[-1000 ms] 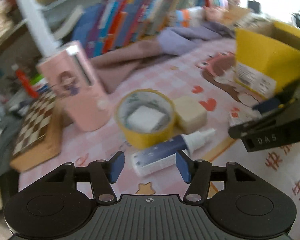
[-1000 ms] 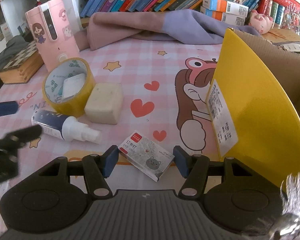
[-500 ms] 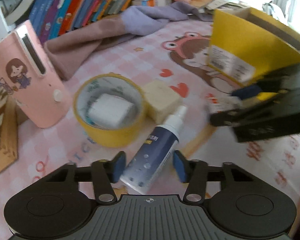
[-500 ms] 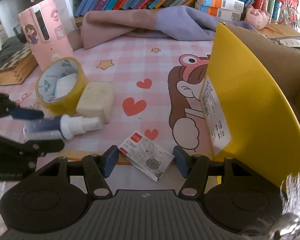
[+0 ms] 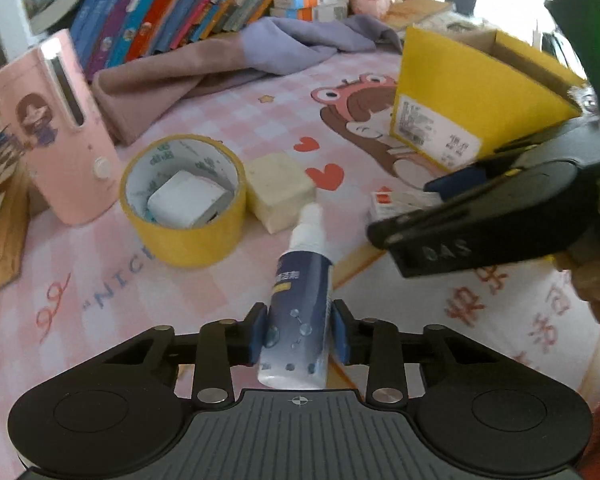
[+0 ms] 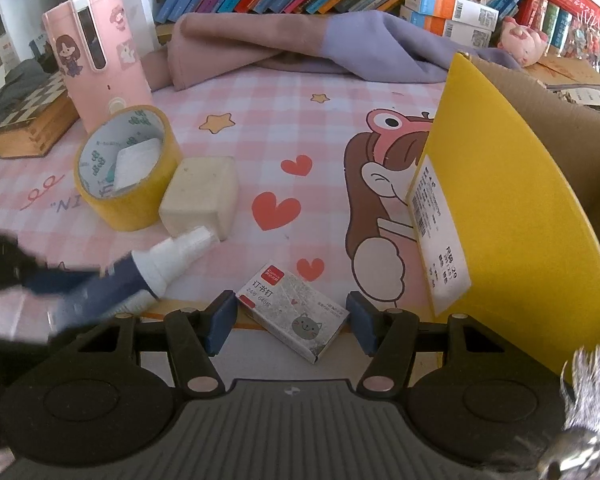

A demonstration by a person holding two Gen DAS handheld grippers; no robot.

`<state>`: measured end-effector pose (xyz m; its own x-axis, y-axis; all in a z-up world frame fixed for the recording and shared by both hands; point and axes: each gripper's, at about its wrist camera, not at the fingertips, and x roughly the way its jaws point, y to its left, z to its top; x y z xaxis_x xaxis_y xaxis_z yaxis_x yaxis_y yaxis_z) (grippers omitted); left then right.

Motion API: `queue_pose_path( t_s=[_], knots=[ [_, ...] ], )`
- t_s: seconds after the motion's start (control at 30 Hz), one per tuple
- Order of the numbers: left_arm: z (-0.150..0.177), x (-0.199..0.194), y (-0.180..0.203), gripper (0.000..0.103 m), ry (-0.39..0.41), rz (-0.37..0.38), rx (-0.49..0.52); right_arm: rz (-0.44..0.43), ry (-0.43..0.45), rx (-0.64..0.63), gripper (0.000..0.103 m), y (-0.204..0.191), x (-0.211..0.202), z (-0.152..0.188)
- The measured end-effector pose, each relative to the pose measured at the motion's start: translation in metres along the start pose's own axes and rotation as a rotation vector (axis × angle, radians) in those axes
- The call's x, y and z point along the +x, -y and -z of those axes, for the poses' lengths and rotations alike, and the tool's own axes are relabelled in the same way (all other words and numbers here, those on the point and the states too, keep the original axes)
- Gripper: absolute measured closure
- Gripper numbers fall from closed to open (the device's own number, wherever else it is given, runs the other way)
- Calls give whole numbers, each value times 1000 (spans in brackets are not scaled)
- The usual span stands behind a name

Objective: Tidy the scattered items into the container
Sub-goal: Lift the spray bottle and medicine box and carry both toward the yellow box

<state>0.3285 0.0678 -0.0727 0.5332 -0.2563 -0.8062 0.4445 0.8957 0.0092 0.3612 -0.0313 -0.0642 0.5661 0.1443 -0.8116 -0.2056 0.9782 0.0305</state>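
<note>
1. One spray bottle, right between the left fingers.
2. One staple box, sitting between the right fingers.
3. One yellow tape roll ahead of the left fingers, with one white block inside its ring.
4. One cream sponge, just past the bottle's nozzle.
5. One pink case, ahead of the left fingers and off to their left.
6. One yellow cardboard box, off to the right of the right fingers.
7. One chessboard box, far left.
</note>
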Motion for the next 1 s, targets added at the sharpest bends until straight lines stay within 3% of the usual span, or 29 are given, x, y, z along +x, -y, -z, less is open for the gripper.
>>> queue_pose_path(
  t_s=[0.17,0.47,1.0],
  knots=[
    [11,-25,-6,72,43,14,-140,-10,33,-26,45,-6,-14,-1],
    [30,-68,-7,72,140,24,-290,-38,67,-37,45,-20,-40,6],
    [61,-130,-10,72,283,15,-467,-45,144,-33,45,-28,-98,32]
  ],
)
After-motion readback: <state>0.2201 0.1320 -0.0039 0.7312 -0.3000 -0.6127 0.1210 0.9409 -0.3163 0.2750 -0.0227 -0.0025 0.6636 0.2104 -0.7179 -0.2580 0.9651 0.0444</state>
